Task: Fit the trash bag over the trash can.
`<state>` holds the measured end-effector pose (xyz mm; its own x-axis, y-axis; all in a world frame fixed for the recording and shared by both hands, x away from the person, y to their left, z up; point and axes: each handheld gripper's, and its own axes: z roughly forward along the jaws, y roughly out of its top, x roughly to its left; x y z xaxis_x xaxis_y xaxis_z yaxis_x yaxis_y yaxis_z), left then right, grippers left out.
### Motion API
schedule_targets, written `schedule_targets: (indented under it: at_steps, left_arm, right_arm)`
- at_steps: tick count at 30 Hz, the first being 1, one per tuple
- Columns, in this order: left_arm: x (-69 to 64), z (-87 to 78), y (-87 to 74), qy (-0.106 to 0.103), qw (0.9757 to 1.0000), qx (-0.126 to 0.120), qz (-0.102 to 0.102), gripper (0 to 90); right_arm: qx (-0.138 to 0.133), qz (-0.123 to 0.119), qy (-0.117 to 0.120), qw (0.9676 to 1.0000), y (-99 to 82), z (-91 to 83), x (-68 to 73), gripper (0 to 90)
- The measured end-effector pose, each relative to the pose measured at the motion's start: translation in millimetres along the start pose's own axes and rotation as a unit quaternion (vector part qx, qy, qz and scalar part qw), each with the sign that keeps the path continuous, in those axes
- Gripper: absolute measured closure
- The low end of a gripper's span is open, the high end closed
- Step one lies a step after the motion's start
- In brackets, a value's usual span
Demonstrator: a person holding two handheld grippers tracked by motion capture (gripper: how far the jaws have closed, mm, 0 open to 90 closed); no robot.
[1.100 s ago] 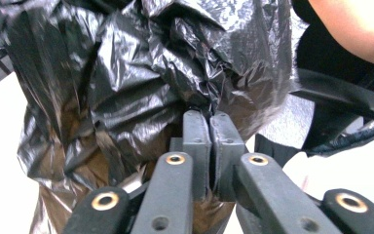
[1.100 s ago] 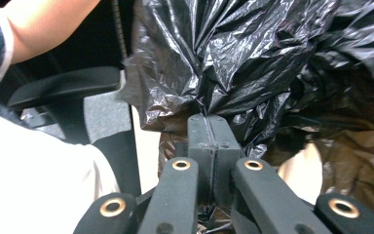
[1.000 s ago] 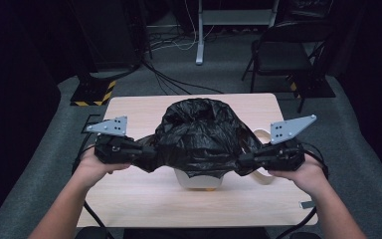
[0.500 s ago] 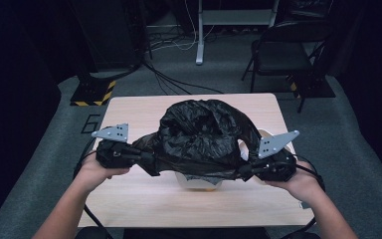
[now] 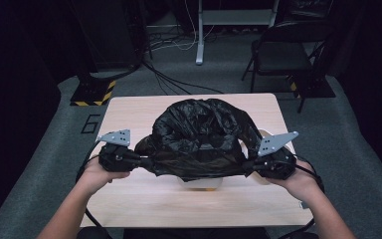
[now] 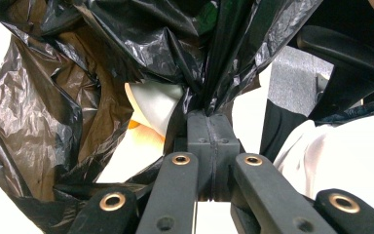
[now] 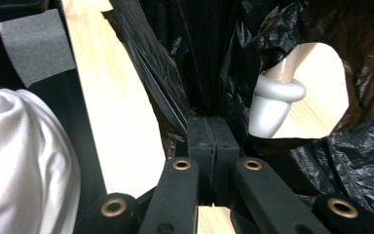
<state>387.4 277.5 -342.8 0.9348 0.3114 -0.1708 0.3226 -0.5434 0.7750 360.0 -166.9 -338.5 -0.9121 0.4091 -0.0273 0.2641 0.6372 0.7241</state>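
Light wooden desk (image 5: pixel 144 199) on grey carpet. Crumpled black plastic bag (image 5: pixel 199 134) spans desk centre, over white container (image 5: pixel 199 181) near front edge. Left tongs (image 5: pixel 142 160) and right tongs (image 5: pixel 248 167) clamped tight on opposite bag edges.

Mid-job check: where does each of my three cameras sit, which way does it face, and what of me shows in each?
High view: above the near table edge, looking forward and down; both forearms, left gripper and right gripper stretch the black bag over a pale bin.
Left gripper view: rides the left gripper, looking along its shut jaws into the bag.
Right gripper view: rides the right gripper, jaws shut on the bag.
Shared: both gripper views show the bin.
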Motion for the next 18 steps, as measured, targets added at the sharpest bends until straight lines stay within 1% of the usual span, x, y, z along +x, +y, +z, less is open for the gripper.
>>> schedule_targets:
  at_steps: [3,4,6,7,8,9,11,12,13,15,16,17,18]
  left_arm:
    - [-0.2,1.5,-1.0,-0.002,1.0000,0.003,0.000,89.5]
    - [-0.2,1.6,-1.2,-0.004,1.0000,0.006,0.000,89.5]
    - [-0.6,0.5,-1.0,-0.005,0.9999,0.009,-0.003,89.4]
    - [-1.1,-1.2,-0.5,-0.008,0.9999,0.009,-0.003,89.3]
    - [-2.1,-3.6,-0.1,-0.007,1.0000,0.004,-0.003,88.6]
    - [-3.1,-6.2,0.5,-0.009,1.0000,-0.002,-0.003,82.5]
    - [-6.1,-13.3,2.5,-0.020,0.9997,-0.012,0.002,71.6]
    - [-7.7,-17.1,3.6,-0.025,0.9995,-0.018,0.006,66.4]
    - [-9.3,-21.6,4.8,-0.022,0.9994,-0.024,0.008,61.5]
    - [-10.6,-31.3,7.2,-0.014,0.9991,-0.039,0.005,55.0]
    - [-11.1,-34.9,8.2,-0.011,0.9990,-0.043,0.002,53.1]
    - [-11.6,-38.1,9.1,-0.005,0.9990,-0.044,0.002,50.6]
    - [-11.8,-40.1,9.6,-0.004,0.9990,-0.044,0.004,49.1]
  right_arm:
    - [-0.002,0.004,-0.006,1.0000,-0.5,0.7,-0.9,90.0]
    - [-0.004,0.013,-0.007,0.9999,-0.8,0.7,-0.6,90.0]
    - [-0.008,0.014,-0.003,0.9999,-1.4,1.1,-2.1,90.0]
    - [-0.010,0.015,0.005,0.9998,-1.9,1.0,-2.7,89.9]
    - [-0.012,0.016,0.010,0.9997,-2.4,0.3,-2.0,89.5]
    - [-0.017,0.015,0.013,0.9997,-3.1,-0.8,-1.3,86.2]
    - [-0.025,0.024,0.021,0.9992,-4.3,-4.5,-0.1,78.1]
    - [-0.033,0.022,0.022,0.9990,-4.8,-6.9,0.2,76.7]
    - [-0.040,0.025,0.023,0.9986,-5.2,-9.9,1.1,73.8]
    - [-0.056,0.026,0.029,0.9977,-6.0,-16.9,2.3,70.0]
    - [-0.062,0.025,0.032,0.9972,-6.4,-20.1,2.9,69.4]
    - [-0.068,0.026,0.032,0.9968,-6.7,-23.1,3.6,68.2]
    - [-0.073,0.028,0.032,0.9964,-6.9,-25.9,4.0,67.5]
